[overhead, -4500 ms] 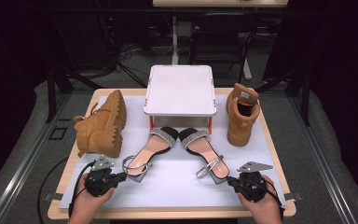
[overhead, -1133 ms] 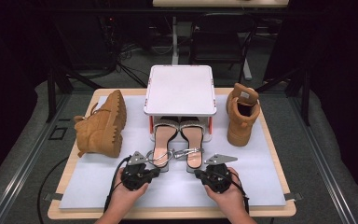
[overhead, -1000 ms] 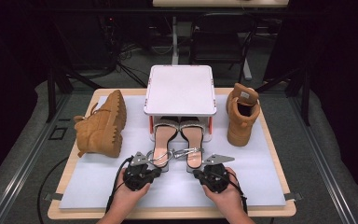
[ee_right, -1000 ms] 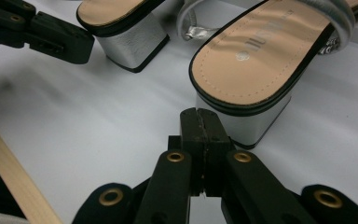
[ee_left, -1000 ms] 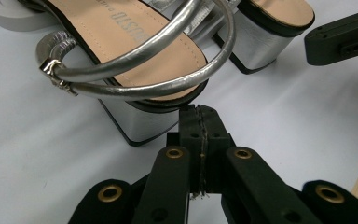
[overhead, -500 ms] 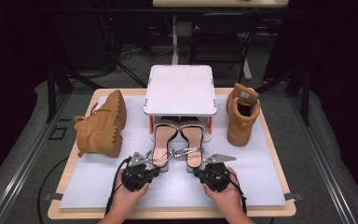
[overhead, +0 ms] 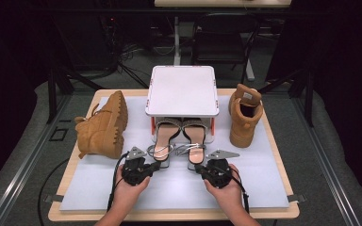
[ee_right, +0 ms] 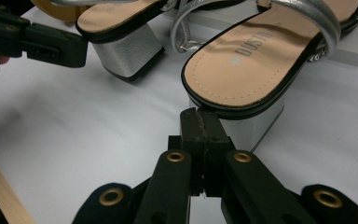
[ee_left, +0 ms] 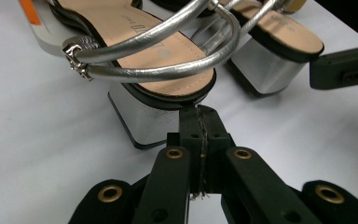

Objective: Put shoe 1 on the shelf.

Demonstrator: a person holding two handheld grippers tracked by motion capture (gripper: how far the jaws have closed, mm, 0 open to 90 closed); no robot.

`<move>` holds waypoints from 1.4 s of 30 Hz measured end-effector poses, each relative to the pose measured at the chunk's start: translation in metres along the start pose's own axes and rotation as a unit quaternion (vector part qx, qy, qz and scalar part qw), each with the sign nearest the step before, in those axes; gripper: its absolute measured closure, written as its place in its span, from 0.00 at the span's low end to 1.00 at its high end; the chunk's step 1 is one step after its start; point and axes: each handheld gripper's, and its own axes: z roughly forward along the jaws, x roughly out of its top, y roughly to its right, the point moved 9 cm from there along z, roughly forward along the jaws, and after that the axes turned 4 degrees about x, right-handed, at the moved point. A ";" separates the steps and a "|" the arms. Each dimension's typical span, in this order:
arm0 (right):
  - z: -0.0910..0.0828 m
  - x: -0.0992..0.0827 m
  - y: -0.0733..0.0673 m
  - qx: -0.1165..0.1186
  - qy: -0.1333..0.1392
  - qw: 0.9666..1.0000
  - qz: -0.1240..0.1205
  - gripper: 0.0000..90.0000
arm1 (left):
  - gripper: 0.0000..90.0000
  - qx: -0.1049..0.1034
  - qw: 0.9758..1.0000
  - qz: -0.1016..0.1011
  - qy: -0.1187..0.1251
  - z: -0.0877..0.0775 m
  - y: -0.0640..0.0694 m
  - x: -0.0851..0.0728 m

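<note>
Two silver strappy sandals with block heels lie side by side, toes under a white raised shelf [overhead: 182, 90]. My left gripper [overhead: 156, 164] is shut, holding nothing, its tips against the silver heel of the left sandal [overhead: 162, 142]. The left gripper view shows the closed tips [ee_left: 199, 119] right at that sandal [ee_left: 154, 56]. My right gripper [overhead: 198, 168] is also shut and holds nothing, tips at the heel of the right sandal [overhead: 194, 141]. The right gripper view has its tips [ee_right: 200, 122] touching that sandal's heel [ee_right: 256, 126].
A tan boot [overhead: 102, 127] lies on its side at the left of the white mat [overhead: 179, 188]. A second tan boot [overhead: 244, 115] stands upright to the right of the shelf. A chair and cables sit on the floor beyond the table.
Several seconds ago the sandals lay splayed in front of the shelf with both grippers near the front corners. Now they sit straight under it, grippers behind the heels. In the last second nothing has moved.
</note>
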 end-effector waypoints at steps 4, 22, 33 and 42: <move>0.003 0.004 -0.003 -0.003 0.003 1.000 -0.008 1.00 | 1.00 0.005 1.000 -0.001 0.006 0.000 -0.002 0.009; 0.007 0.024 0.021 -0.044 0.017 0.999 0.001 1.00 | 1.00 0.035 0.999 -0.009 0.002 0.022 -0.020 0.030; 0.016 0.041 0.042 -0.060 0.022 0.998 0.014 1.00 | 1.00 0.032 0.999 -0.013 0.007 0.037 -0.024 0.043; 0.028 0.052 0.056 -0.072 0.023 0.997 0.015 1.00 | 1.00 0.038 0.999 -0.028 0.015 0.045 -0.033 0.051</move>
